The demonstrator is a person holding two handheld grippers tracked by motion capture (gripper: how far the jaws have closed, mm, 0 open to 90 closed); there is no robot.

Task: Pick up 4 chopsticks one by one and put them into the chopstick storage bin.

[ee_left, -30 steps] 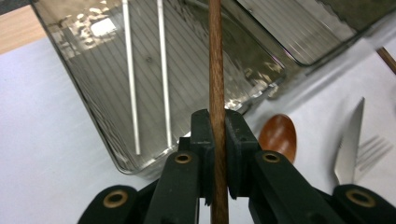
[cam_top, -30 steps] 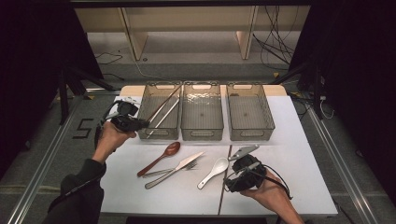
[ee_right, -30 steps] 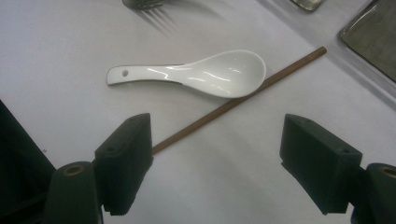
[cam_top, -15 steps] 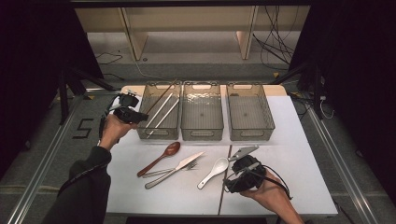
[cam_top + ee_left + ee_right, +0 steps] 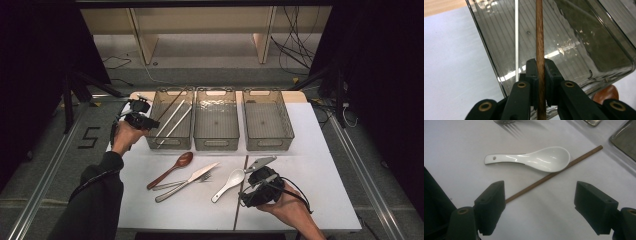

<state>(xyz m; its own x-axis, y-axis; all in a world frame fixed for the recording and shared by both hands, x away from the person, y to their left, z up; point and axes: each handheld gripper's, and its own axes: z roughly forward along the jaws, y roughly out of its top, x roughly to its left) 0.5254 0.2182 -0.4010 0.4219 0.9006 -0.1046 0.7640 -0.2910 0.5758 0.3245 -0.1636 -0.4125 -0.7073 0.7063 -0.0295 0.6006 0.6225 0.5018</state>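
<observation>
Brown wooden chopstick, thin and straight, sits pinched in the left claw.

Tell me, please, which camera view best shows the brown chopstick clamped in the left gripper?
The left gripper view: the brown chopstick runs between the left gripper's shut jaws over the left bin. The high view gives a thin dark line.

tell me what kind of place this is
Probably a lab recording setup rather than a kitchen: a white table with three smoky clear plastic bins, black curtains at both sides, and loose cables on the floor.
</observation>
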